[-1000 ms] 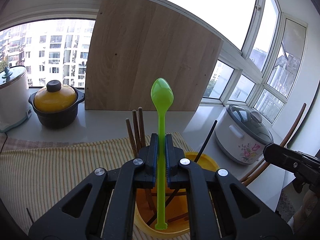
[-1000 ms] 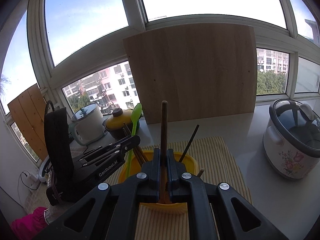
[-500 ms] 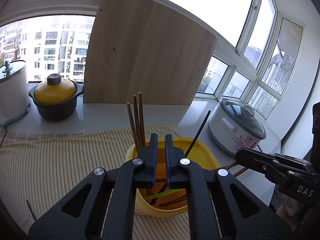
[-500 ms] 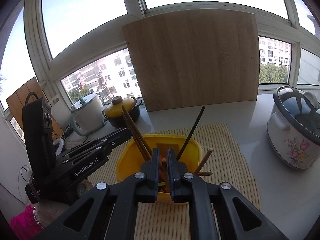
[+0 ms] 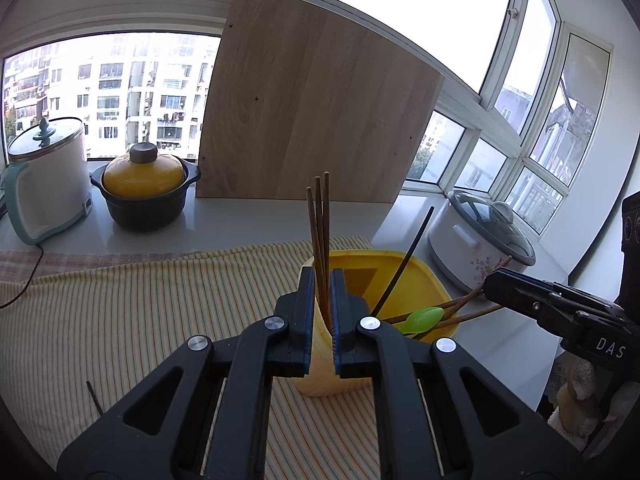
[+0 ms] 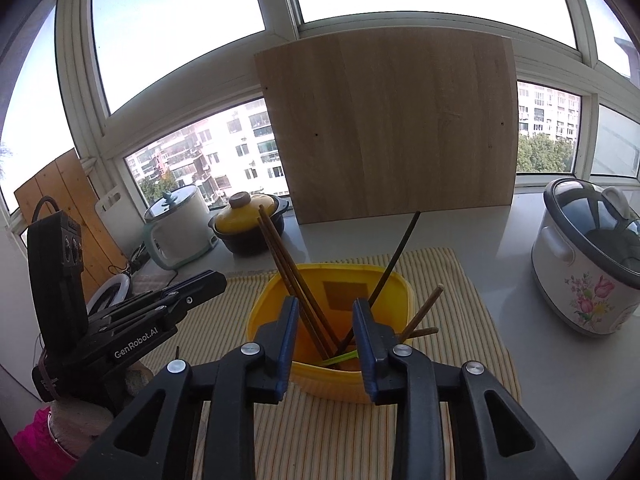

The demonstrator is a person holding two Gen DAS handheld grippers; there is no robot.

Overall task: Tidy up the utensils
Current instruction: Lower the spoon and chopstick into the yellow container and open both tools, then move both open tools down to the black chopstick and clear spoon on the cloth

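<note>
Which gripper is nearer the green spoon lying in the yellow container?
Right, I'd judge. The right gripper hangs just beyond the green spoon at the yellow container rim; the left gripper sits across the container, at its opposite side.

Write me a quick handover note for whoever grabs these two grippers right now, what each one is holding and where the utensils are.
Left gripper: nearly closed, holding nothing.
Right gripper: open, holding nothing.
Yellow container stands on the striped mat. Inside: green spoon, brown chopsticks, a black chopstick.
Done: those utensils are in the container.
Left: a thin dark stick lies on the mat near the left gripper; it may belong in too.
</note>
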